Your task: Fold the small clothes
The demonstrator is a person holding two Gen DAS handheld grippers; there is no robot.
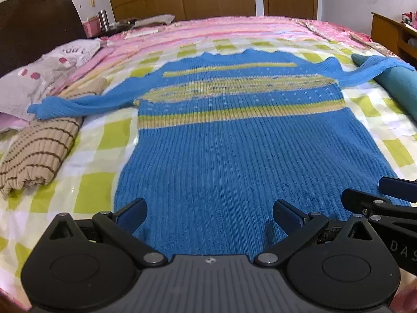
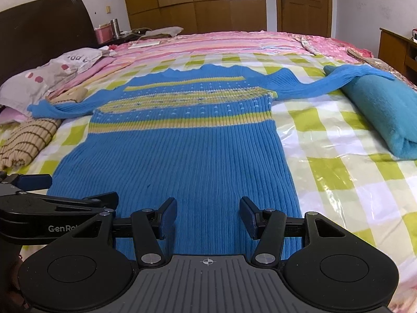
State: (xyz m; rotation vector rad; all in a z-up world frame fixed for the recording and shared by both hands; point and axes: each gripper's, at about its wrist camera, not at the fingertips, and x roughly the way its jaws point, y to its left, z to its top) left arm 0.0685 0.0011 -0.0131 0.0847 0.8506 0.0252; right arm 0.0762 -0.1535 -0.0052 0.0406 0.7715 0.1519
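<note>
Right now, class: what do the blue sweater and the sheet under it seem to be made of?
The blue sweater looks like ribbed knit yarn, matte: vertical ribs run down its body; wool or acrylic can't be told. The checked sheet appears to lie under a clear plastic film: glossy glare and crinkles show on it.

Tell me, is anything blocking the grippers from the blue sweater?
No. Both the left gripper and right gripper hang open right over the sweater hem, with nothing between.

Home bedroom; bed (image 2: pixel 325 135) with headboard (image 2: pixel 44 23); pillow (image 2: pixel 39 78); wooden wardrobe (image 2: pixel 198 0); door (image 2: pixel 302 2)
</note>
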